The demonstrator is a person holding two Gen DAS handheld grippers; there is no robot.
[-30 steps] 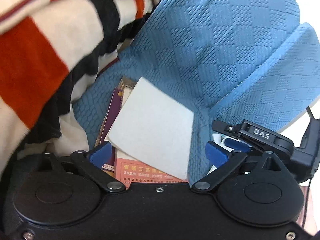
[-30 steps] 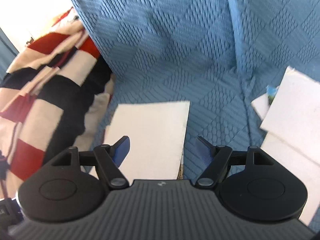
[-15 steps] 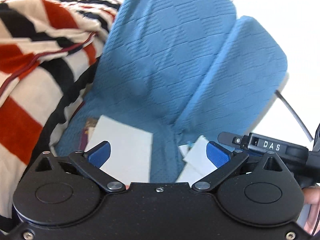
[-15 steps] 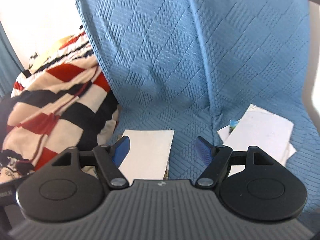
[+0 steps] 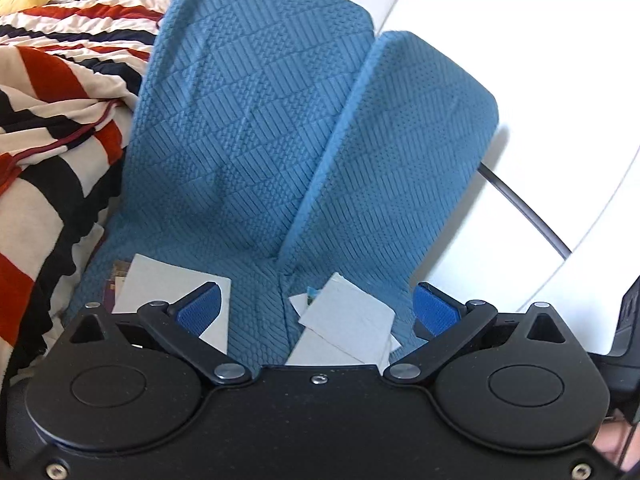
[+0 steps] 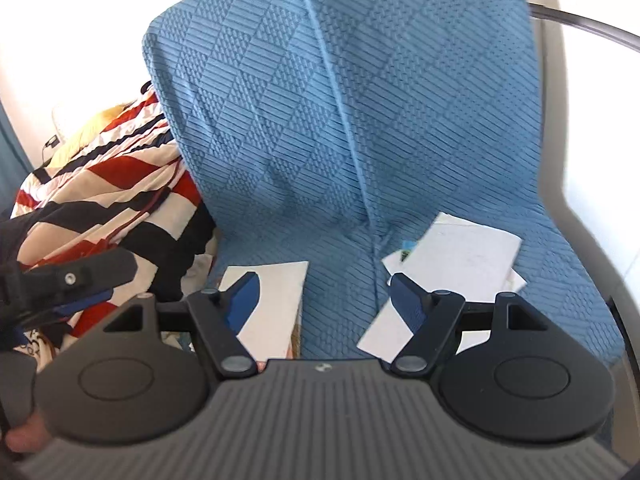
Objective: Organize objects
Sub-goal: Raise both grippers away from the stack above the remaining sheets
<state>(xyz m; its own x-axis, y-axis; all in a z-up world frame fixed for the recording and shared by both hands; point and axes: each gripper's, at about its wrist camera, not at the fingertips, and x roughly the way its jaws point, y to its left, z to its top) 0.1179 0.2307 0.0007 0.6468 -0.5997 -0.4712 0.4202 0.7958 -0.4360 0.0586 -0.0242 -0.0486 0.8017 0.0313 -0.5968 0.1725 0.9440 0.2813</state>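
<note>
- Blanket (image 5: 48, 128), striped red, cream and black, is heaped off the left edge of the blue quilted sofa cover (image 5: 256, 128); its lower folds run out of the picture, and a yellow thing behind it is too cut off to name.
- Left paper stack (image 5: 168, 284) lies on the seat near the cover's left edge, just beside the blanket. A white sheet tops it; darker printed covers peek out at its left side, their print too small to read, and the near part is hidden behind the left gripper's body.
- Left gripper (image 5: 316, 308) hangs over the seat with its blue-padded jaws spread apart and nothing between them.
- Right gripper (image 6: 324, 300) is likewise released, jaws wide with nothing gripped, above the seam between the two seat cushions.
- Right paper stack (image 6: 456, 252) rests on the seat just right of that seam, toward the cover's right edge, well apart from the left stack. Several white sheets overlap at angles; a small corner with blue and green print shows at its upper left, unreadable, and its near end is hidden by the right gripper's finger.
- Dark cable (image 5: 524, 208) crosses the white wall right of the backrest, both ends cut off.
- No legible writing shows in either view.
</note>
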